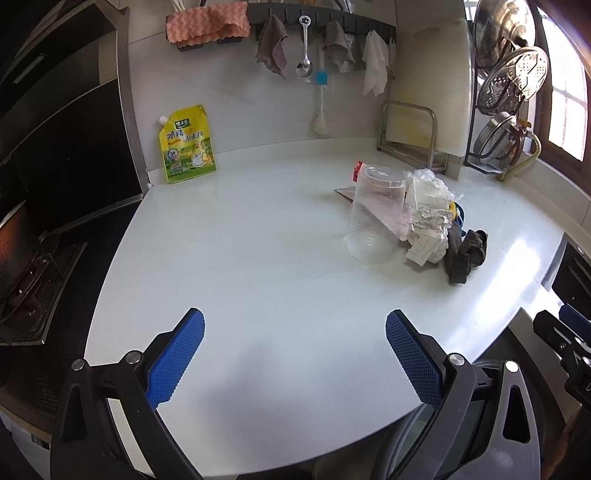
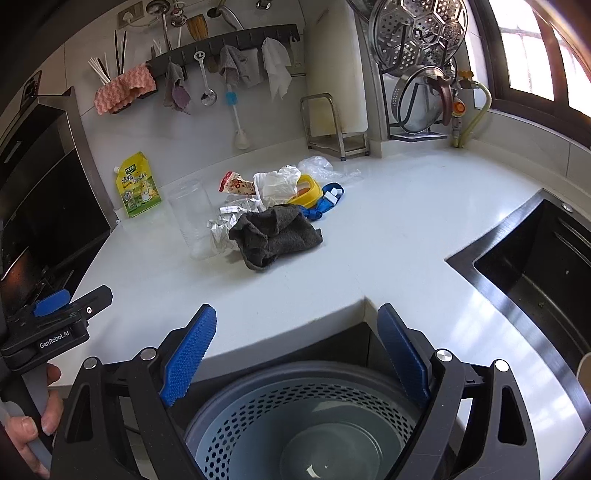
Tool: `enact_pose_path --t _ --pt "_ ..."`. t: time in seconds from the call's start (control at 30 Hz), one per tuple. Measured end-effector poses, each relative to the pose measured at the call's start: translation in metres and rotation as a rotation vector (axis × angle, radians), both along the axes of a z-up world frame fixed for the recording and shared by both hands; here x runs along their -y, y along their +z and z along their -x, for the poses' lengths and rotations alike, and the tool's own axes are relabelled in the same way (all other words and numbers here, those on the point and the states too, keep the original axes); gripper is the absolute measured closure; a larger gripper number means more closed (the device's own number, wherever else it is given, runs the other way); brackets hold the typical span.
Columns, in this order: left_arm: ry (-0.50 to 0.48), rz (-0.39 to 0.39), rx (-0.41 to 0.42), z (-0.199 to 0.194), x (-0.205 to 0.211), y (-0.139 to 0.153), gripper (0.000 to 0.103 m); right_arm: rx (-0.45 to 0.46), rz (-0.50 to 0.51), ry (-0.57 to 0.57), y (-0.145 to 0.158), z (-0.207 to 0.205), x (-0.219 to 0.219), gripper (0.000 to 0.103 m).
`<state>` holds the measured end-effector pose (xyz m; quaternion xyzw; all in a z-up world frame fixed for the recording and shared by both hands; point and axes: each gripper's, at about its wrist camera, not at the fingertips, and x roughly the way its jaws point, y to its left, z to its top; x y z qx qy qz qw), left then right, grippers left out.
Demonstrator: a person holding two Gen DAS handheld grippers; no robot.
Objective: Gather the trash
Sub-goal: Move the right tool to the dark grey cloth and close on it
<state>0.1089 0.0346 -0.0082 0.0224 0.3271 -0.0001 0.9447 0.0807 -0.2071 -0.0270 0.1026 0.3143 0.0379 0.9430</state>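
A pile of trash lies on the white counter (image 1: 258, 277): an upturned clear plastic cup (image 1: 375, 214), crumpled foil (image 1: 428, 236), a white plastic bag (image 1: 424, 188) and a dark grey rag (image 1: 463, 254). The right wrist view shows the cup (image 2: 194, 218), the foil (image 2: 223, 229), the rag (image 2: 275, 232), a red snack wrapper (image 2: 236, 182), a yellow item (image 2: 306, 190) and blue plastic (image 2: 327, 203). My left gripper (image 1: 295, 354) is open and empty, well short of the pile. My right gripper (image 2: 297, 354) is open and empty above a grey perforated bin (image 2: 306, 424).
A yellow seasoning pouch (image 1: 188, 144) leans on the back wall. A stove (image 1: 33, 266) is at the left. A dark sink (image 2: 535, 266) is at the right. Cloths and utensils hang on a wall rail (image 1: 321, 22). A rack (image 1: 413, 136) holds a cutting board.
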Motion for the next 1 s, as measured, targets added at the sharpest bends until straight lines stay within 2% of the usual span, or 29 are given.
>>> enact_pose_path --t 0.27,0.43,0.87,0.93,1.0 --pt "-0.003 0.0 0.016 -0.036 0.001 0.0 0.006 0.003 -0.01 0.029 0.01 -0.07 -0.013 0.018" --pt "0.0 0.009 0.021 -0.045 0.0 -0.001 0.006 -0.055 0.028 0.016 -0.002 -0.103 -0.021 0.018" --pt "-0.008 0.018 -0.001 -0.05 0.008 -0.005 0.006 -0.073 0.023 -0.012 -0.02 -0.117 -0.009 0.02" --pt "-0.008 0.018 0.002 -0.05 0.009 -0.004 0.006 -0.078 0.021 0.017 -0.02 -0.12 -0.011 0.03" --pt "-0.008 0.026 -0.006 -0.052 0.01 -0.003 0.006 -0.099 0.001 0.068 -0.021 -0.125 -0.013 0.051"
